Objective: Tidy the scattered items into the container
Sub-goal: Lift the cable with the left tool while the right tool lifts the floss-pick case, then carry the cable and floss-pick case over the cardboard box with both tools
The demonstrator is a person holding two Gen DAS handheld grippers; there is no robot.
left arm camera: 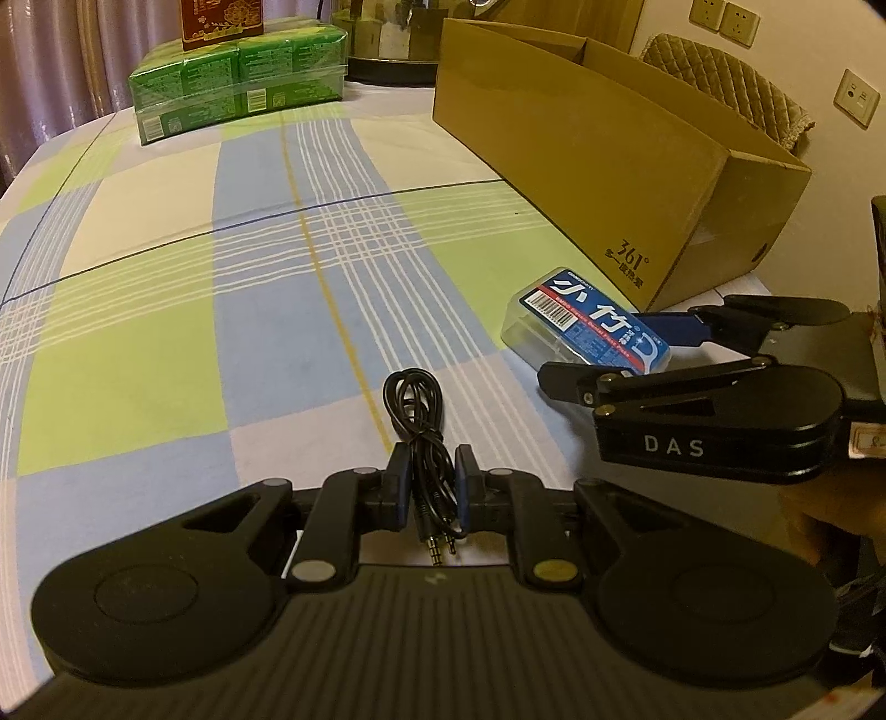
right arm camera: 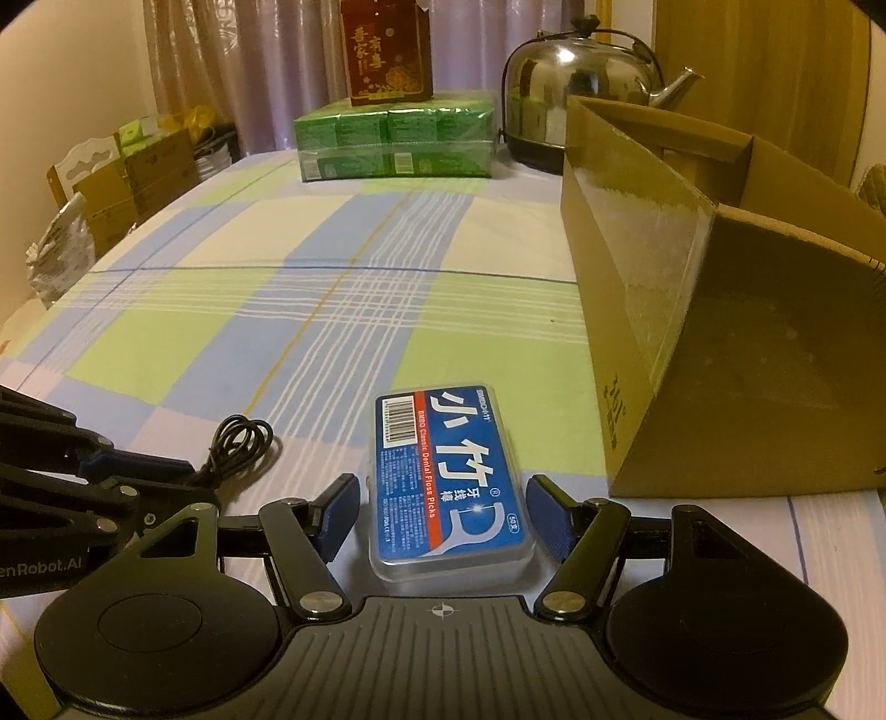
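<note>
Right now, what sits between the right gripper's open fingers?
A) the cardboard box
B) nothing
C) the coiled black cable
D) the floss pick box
D: in the right wrist view the floss pick box lies between the right gripper's spread fingers, not yet clamped, while the black cable is in the left gripper.

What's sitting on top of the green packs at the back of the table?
A dark red carton with gold writing stands upright on the shrink-wrapped green packs. Its top is cut off in both views, and what's inside can't be seen.
</note>
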